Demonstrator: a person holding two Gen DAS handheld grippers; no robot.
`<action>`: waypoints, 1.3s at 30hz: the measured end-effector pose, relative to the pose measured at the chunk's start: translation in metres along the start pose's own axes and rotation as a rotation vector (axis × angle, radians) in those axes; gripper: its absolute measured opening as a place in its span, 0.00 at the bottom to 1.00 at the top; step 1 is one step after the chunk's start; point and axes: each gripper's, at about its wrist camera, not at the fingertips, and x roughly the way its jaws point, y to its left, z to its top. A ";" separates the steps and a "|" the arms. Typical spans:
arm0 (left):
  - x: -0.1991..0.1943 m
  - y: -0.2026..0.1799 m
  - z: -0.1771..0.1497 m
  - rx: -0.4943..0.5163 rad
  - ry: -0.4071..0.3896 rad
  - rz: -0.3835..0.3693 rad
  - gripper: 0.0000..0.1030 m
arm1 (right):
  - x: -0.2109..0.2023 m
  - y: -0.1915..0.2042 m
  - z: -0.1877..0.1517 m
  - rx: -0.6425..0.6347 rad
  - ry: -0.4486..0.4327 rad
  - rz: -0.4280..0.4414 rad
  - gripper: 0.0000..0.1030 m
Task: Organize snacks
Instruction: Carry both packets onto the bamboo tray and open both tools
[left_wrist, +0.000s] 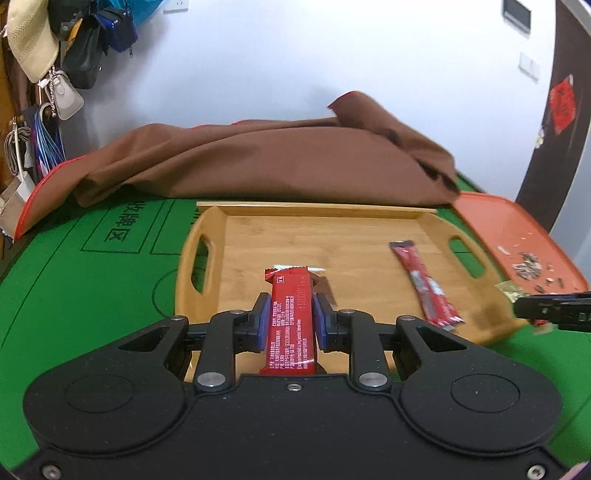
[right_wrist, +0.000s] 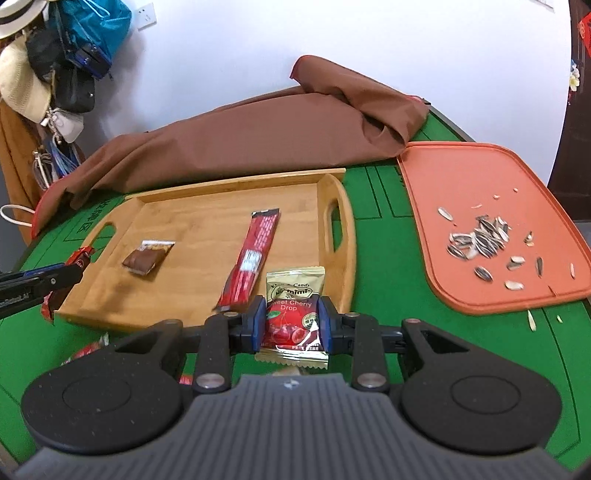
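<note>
Gripping a red snack bar (left_wrist: 291, 317) between its blue pads, the left gripper (left_wrist: 290, 314) is closed narrowly on the wrapper; the bar lies along the fingers and its far end sticks out toward 12 o'clock, over the near part of the wooden tray (left_wrist: 369, 229). The right gripper (right_wrist: 291, 321) is closed on a cherry candy packet (right_wrist: 293, 314), gold at the top and red below, and the pads press its two sides; the packet hangs over the green table (right_wrist: 388, 258), just at the near right corner of the tray. In the right wrist view the tray holds two things: a long red stick pack (right_wrist: 251, 254) that lies slanted near the middle, with its lower end at 6 o'clock close to the tray's near edge, and a small brown snack (right_wrist: 146, 256) with a torn silver wrapper at 9 o'clock from the stick. The left gripper with its red bar shows at the left edge of this view, beside the tray's left handle. At 3 o'clock from the tray lies a flat orange tray (right_wrist: 443, 177), apart from the wooden one, with a pile of sunflower seeds (right_wrist: 480, 240) and loose shells on it. A brown cloth (right_wrist: 240, 136) is bunched at 12 o'clock behind both trays.
</note>
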 end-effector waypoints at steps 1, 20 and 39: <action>0.008 0.002 0.005 -0.002 0.009 0.008 0.22 | 0.005 0.002 0.004 -0.006 0.005 0.000 0.33; 0.103 0.016 0.024 -0.017 0.124 0.115 0.22 | 0.101 0.012 0.047 -0.004 0.155 -0.046 0.34; 0.117 0.011 0.022 -0.021 0.147 0.116 0.22 | 0.116 0.011 0.049 0.000 0.173 -0.052 0.39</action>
